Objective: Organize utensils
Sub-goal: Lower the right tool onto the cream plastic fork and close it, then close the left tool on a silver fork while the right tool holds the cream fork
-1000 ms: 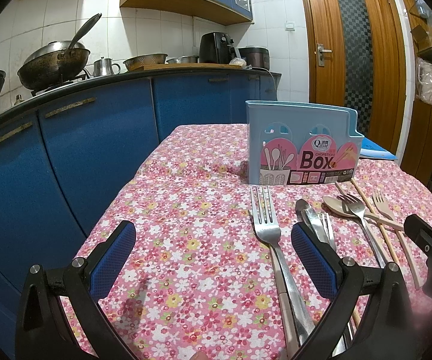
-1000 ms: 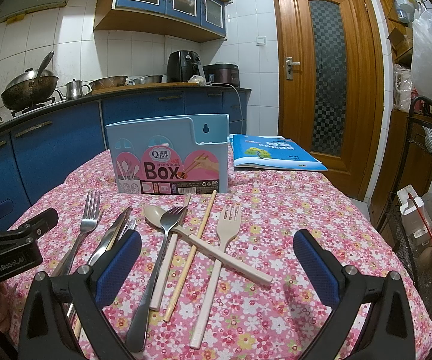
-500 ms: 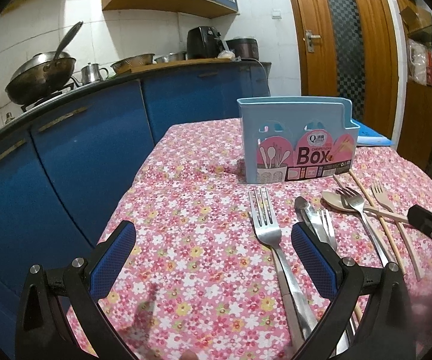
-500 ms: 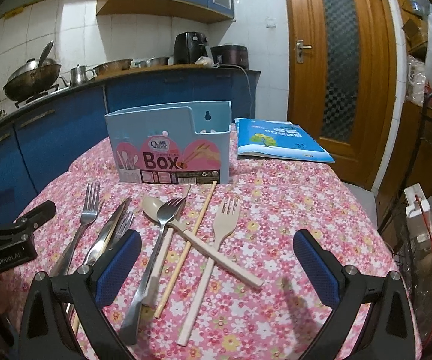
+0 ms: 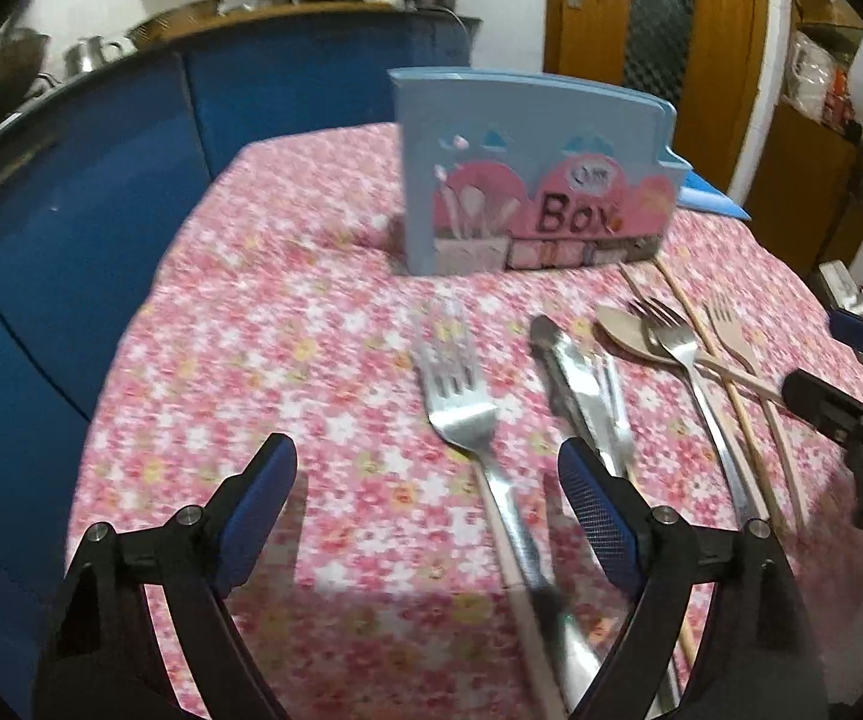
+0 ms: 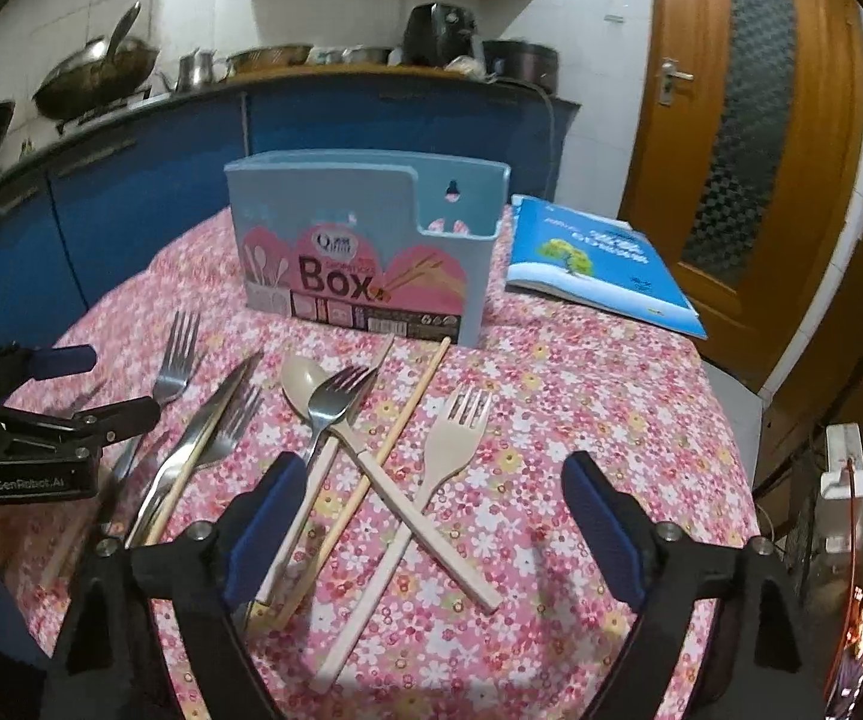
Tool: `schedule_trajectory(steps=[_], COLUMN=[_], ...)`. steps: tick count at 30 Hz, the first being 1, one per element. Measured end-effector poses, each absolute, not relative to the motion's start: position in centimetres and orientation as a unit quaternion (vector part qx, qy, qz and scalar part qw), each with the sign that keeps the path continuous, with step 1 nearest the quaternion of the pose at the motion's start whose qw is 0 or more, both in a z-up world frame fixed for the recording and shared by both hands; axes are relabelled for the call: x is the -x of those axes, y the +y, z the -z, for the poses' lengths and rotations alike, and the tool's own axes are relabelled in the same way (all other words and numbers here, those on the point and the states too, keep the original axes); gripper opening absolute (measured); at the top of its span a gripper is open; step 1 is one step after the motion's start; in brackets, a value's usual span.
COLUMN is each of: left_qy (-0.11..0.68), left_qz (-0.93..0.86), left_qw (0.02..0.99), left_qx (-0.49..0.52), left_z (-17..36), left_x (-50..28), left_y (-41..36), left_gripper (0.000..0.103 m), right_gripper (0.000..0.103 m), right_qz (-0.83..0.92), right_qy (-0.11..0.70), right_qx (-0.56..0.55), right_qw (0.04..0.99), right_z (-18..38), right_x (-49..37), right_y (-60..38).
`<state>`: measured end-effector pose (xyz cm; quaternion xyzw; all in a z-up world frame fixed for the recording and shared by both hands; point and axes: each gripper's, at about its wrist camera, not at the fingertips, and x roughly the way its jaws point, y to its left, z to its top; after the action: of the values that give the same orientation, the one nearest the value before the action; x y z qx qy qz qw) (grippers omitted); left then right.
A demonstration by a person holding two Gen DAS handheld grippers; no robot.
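A light blue utensil box (image 5: 527,180) with a pink "Box" label stands upright on the floral tablecloth; it also shows in the right wrist view (image 6: 365,252). In front of it lie a steel fork (image 5: 461,408), a steel knife (image 5: 575,384) over another fork, a beige spoon (image 6: 305,378), a steel fork (image 6: 335,396), wooden chopsticks (image 6: 407,414) and a beige plastic fork (image 6: 449,444). My left gripper (image 5: 428,486) is open and empty, low over the left steel fork's handle. My right gripper (image 6: 431,504) is open and empty above the crossed beige handles.
A blue booklet (image 6: 599,258) lies right of the box. Blue kitchen cabinets (image 5: 101,180) with woks and pots run along the left. A wooden door (image 6: 749,120) stands behind. The round table's edge (image 6: 731,480) drops off on the right.
Both grippers have tilted downward and moved closer to the utensils on the table. Both remain open and empty.
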<state>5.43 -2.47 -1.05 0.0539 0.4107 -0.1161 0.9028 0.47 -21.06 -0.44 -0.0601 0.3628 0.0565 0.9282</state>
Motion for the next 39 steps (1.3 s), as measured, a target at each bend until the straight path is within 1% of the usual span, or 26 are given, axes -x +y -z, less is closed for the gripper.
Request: schedule_trajectory(steps=[2,3,4,5,10,14,18,19,21,22,23,24,25,26,27,28,29,33,37,39], left_qy=[0.422,0.427,0.432,0.438,0.452,0.46,0.466,0.467,0.468,0.468,0.468,0.47,0.471,0.471,0.473,0.474,0.475,0.485,0.488,0.488], left_qz=[0.121,0.122,0.122,0.122,0.122,0.124,0.126,0.127,0.131,0.134,0.136,0.138,0.139,0.141,0.142,0.146,0.15,0.16,0.174,0.18], left_qw=[0.897,0.894,0.892,0.889,0.883,0.878,0.874,0.873,0.872,0.872,0.871,0.87,0.869,0.869,0.868,0.867,0.866,0.86,0.855,0.854], left_qx=[-0.056,-0.056,-0.055,-0.054,-0.041,-0.044,-0.051,-0.053,-0.057,-0.059,-0.059,-0.059,-0.059,-0.057,-0.054,-0.048,-0.042,-0.022,-0.005,0.002], left_z=[1.4,1.6,1.8,1.9,2.0,2.0,1.9,1.9,1.8,1.8,1.8,1.7,1.6,1.5,1.5,1.4,1.4,1.3,1.1,0.9], left_x=[-5.6,-5.7,-5.8,-5.9,-6.1,-6.4,-6.9,-7.0,-7.2,-7.3,-7.3,-7.3,-7.3,-7.2,-7.2,-7.1,-7.0,-6.7,-6.2,-6.0], left_y=[-2.9,-3.0,-3.0,-2.9,-2.2,-2.0,-2.1,-2.1,-2.2,-2.2,-2.2,-2.1,-2.1,-2.0,-1.8,-1.5,-1.3,-0.4,0.3,0.4], left_gripper=[0.09,0.089,0.084,0.076,0.067,0.067,0.066,0.066,0.061,0.056,0.05,0.046,0.037,0.031,0.03,0.025,0.021,0.018,0.013,0.012], right_gripper=[0.075,0.073,0.069,0.065,0.055,0.047,0.041,0.038,0.03,0.026,0.024,0.023,0.021,0.018,0.016,0.012,0.011,0.01,0.01,0.01], right_qz=[-0.061,-0.064,-0.066,-0.069,-0.088,-0.099,-0.111,-0.112,-0.112,-0.114,-0.114,-0.114,-0.114,-0.113,-0.111,-0.11,-0.104,-0.102,-0.106,-0.107], right_qy=[0.372,0.378,0.382,0.386,0.416,0.432,0.45,0.451,0.453,0.453,0.454,0.453,0.453,0.454,0.456,0.457,0.461,0.469,0.473,0.472], right_qx=[0.066,0.069,0.071,0.073,0.079,0.083,0.082,0.075,0.072,0.071,0.069,0.067,0.065,0.057,0.049,0.041,0.033,0.008,-0.033,-0.045], right_qw=[0.924,0.921,0.919,0.917,0.902,0.893,0.882,0.882,0.882,0.881,0.881,0.881,0.882,0.882,0.882,0.881,0.881,0.878,0.874,0.874], right_z=[0.7,0.9,1.0,1.1,1.9,2.3,3.0,3.1,2.9,2.9,2.8,2.8,2.7,2.6,2.5,2.4,2.3,2.3,2.2,2.1], right_x=[-0.8,-1.0,-1.1,-1.3,-2.2,-2.8,-3.5,-3.7,-3.8,-3.8,-3.8,-3.8,-3.7,-3.6,-3.6,-3.5,-3.4,-3.1,-2.7,-2.5], right_y=[-20.9,-20.9,-20.8,-20.8,-20.5,-20.2,-19.7,-19.8,-19.8,-19.8,-19.8,-19.9,-19.9,-20.0,-20.1,-20.2,-20.4,-21.0,-21.9,-22.2])
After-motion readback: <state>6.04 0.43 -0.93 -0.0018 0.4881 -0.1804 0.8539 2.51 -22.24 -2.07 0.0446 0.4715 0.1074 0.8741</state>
